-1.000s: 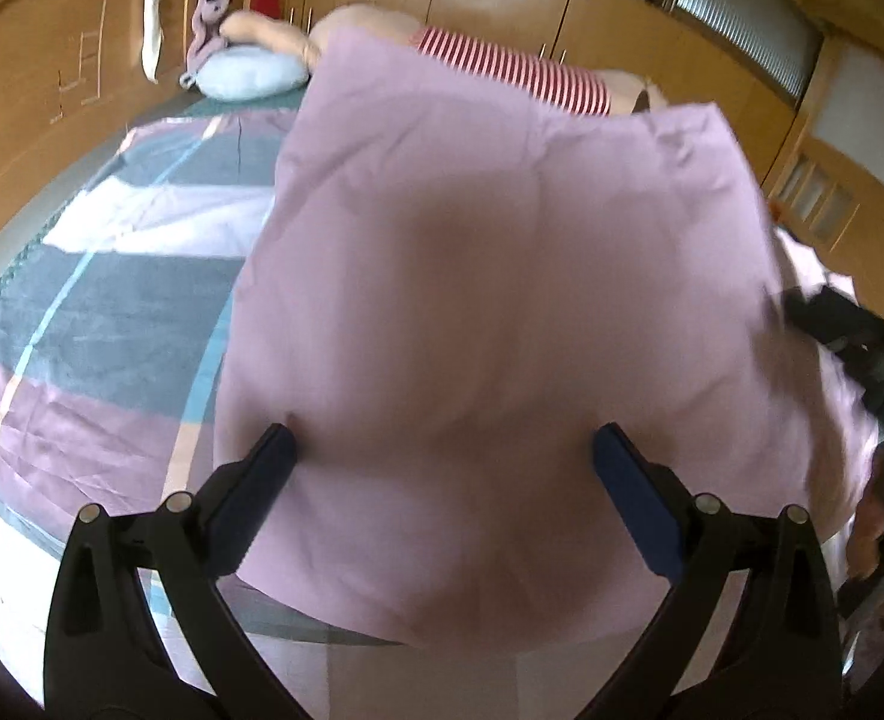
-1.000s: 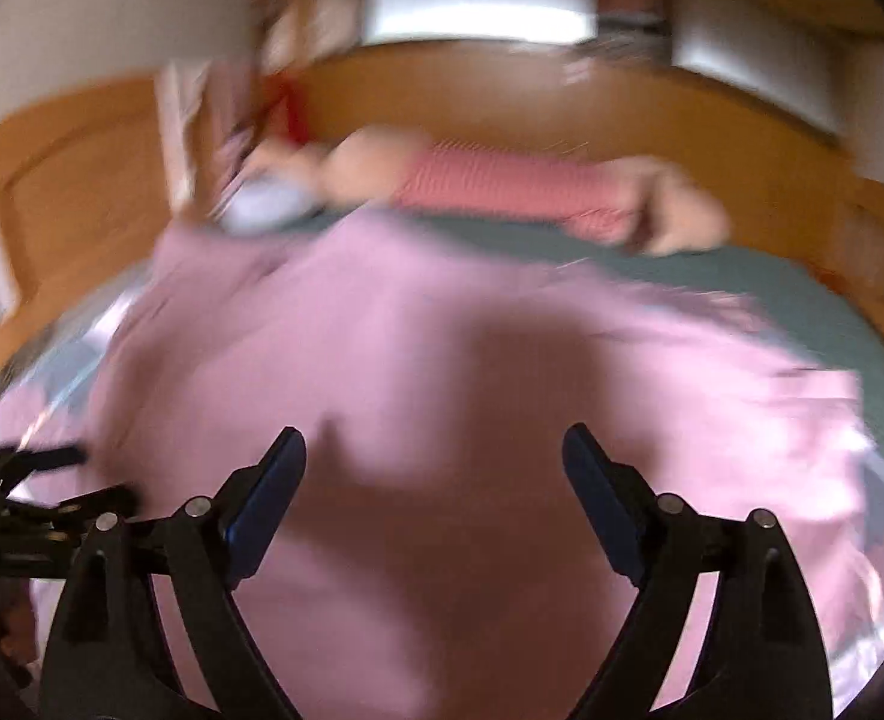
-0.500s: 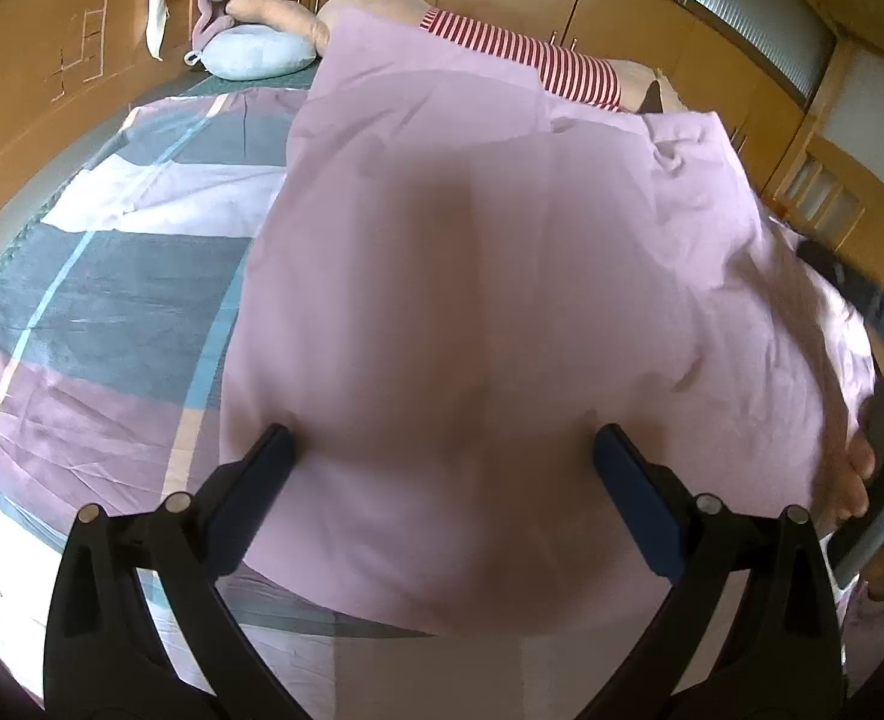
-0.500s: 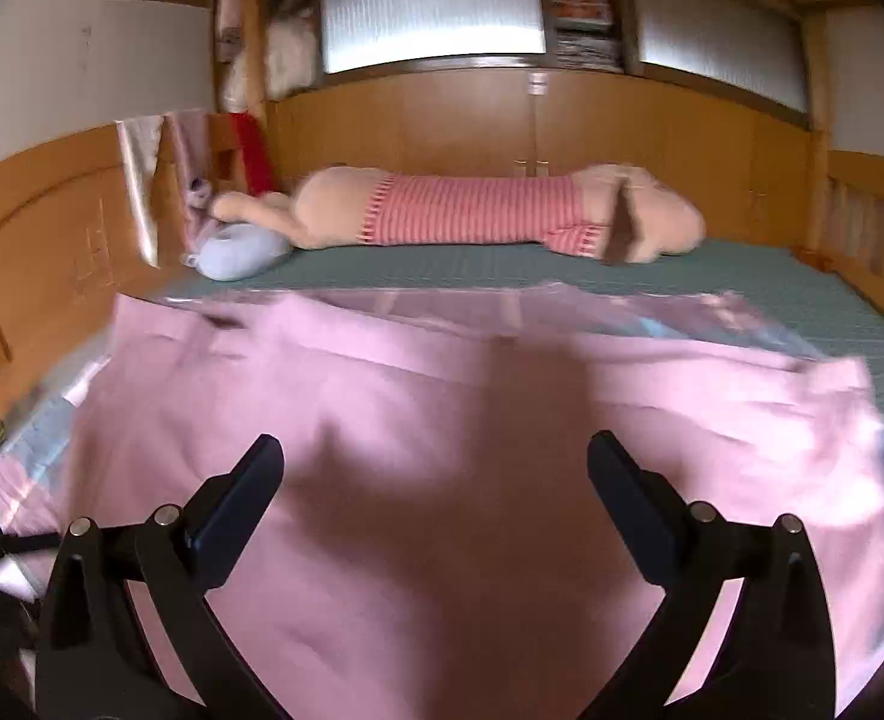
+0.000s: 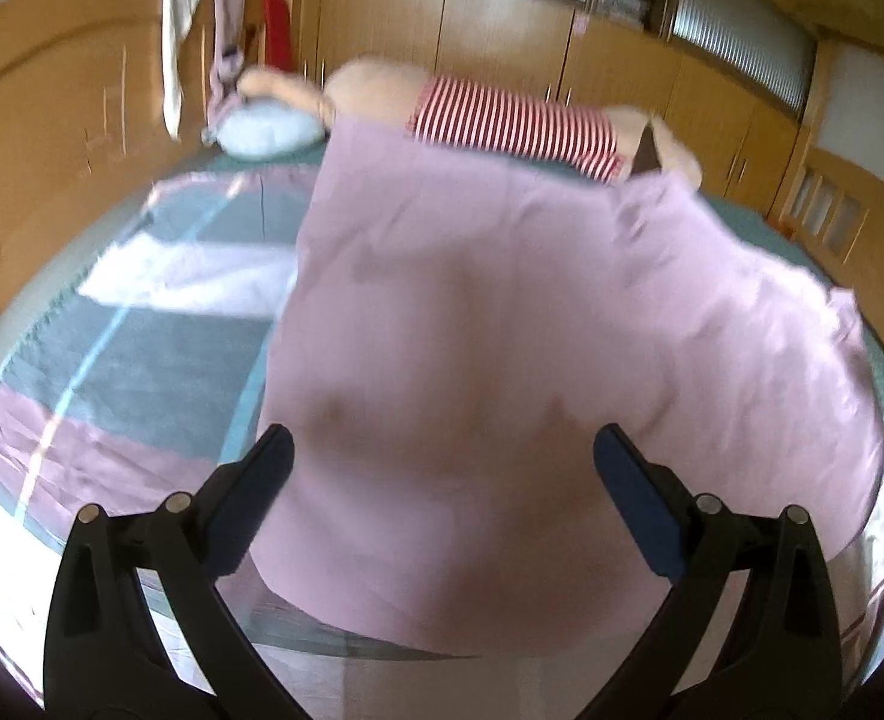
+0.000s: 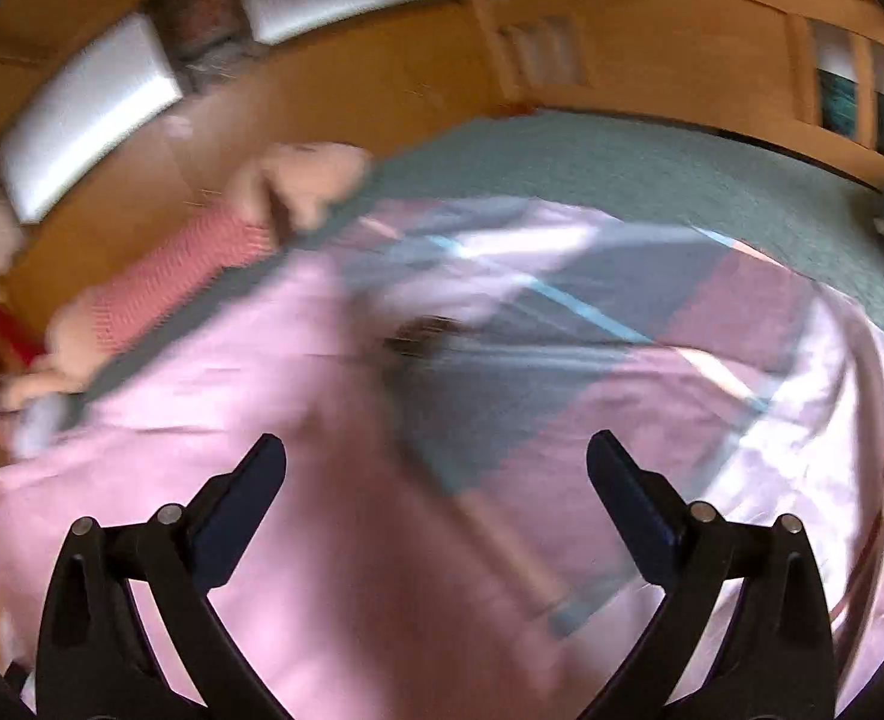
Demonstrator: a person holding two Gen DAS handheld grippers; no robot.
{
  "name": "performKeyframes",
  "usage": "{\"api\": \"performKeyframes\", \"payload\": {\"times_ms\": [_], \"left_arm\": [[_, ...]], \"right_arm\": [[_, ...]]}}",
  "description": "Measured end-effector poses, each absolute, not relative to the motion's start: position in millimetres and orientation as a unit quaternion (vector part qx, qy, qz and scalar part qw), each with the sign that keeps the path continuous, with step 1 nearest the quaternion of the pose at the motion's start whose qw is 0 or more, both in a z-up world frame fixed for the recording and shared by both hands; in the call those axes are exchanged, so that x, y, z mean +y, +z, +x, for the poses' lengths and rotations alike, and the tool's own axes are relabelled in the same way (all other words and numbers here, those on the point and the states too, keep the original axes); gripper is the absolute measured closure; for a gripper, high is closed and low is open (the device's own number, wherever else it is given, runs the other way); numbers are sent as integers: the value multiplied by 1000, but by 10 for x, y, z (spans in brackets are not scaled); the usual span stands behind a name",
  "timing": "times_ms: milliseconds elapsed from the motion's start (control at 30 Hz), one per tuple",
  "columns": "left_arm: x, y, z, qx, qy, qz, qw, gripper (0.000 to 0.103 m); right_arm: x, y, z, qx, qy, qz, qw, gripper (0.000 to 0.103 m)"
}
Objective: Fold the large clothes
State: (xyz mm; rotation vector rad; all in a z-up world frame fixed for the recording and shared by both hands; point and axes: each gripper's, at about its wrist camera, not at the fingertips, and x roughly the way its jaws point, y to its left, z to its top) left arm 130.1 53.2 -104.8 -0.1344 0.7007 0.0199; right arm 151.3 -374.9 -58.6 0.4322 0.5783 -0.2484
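Pink cloth (image 5: 502, 360) lies folded over the patchwork sheet (image 5: 142, 348) on the bed, its far edge nearer the striped plush (image 5: 514, 126) than a second ago; the fold looks laid down. Left tongs (image 5: 442, 468) and right tongs (image 6: 436, 468) hang above that cloth, both spread wide and gripping nothing. Right view has swung, blurred, toward the sheet's uncovered side.

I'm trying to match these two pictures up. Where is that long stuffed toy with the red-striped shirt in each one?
Left wrist view: striped stuffed toy lies along the top centre, beyond the pink cloth.
Right wrist view: the toy is blurred, tilted, at upper left.
Shared landmark: the pink cloth spread just in front of the toy.
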Motion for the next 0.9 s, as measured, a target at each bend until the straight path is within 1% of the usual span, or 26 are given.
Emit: {"api": "performKeyframes", "payload": {"times_ms": [133, 233, 333, 433, 600, 900], "left_arm": [[293, -872, 1142, 325, -10, -66, 943, 2], [119, -778, 965, 303, -13, -62, 951, 2], [-70, -708, 830, 304, -19, -45, 951, 2], [-184, -600, 633, 295, -34, -37, 954, 2], [-261, -491, 328, 285, -68, -39, 955, 2], [-294, -473, 282, 284, -75, -44, 955, 2]], "right_arm": [[-3013, -315, 1239, 273, -12, 135, 952, 1], [-2441, -319, 921, 267, 39, 42, 962, 1], [-2178, -386, 789, 271, 49, -2, 961, 1], [-2043, -365, 678, 263, 55, -15, 963, 1], [-2088, -360, 612, 251, 47, -18, 967, 1], [-2070, -340, 569, 243, 34, -34, 969, 1]]}}
